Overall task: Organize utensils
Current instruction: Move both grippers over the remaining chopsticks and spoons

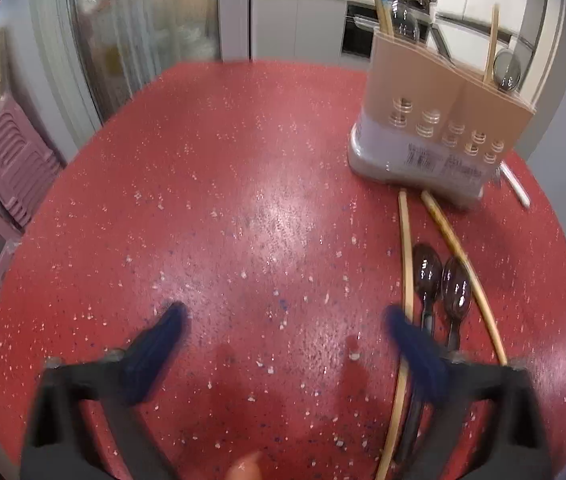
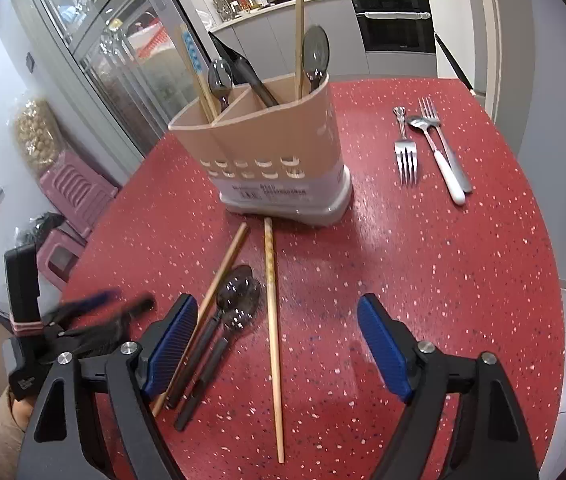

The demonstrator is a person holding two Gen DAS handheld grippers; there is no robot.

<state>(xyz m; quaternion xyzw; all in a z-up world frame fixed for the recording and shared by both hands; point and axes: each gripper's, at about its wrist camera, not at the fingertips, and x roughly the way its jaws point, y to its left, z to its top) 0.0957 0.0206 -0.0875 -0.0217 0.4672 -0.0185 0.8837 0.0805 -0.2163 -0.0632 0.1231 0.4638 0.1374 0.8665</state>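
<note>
A beige utensil holder (image 2: 267, 152) stands on the red speckled table (image 2: 423, 280) with chopsticks, dark spoons and a black utensil upright in its compartments. In front of it lie two wooden chopsticks (image 2: 273, 320) (image 2: 223, 272) and two dark plastic spoons (image 2: 239, 292). My right gripper (image 2: 276, 305) hovers open above them; the right-hand chopstick shows in the gap, untouched by the pads. My left gripper (image 1: 285, 316) is open over bare table, with the spoons (image 1: 441, 276) and chopsticks (image 1: 405, 260) just right of its right finger. It also shows blurred in the right wrist view.
Two metal forks (image 2: 406, 152) and a white-handled spoon (image 2: 441, 160) lie to the right of the holder (image 1: 435, 128). Pink plastic stools (image 1: 7, 160) stand beyond the table's left edge. A glass-door cabinet and a kitchen counter with an oven are behind.
</note>
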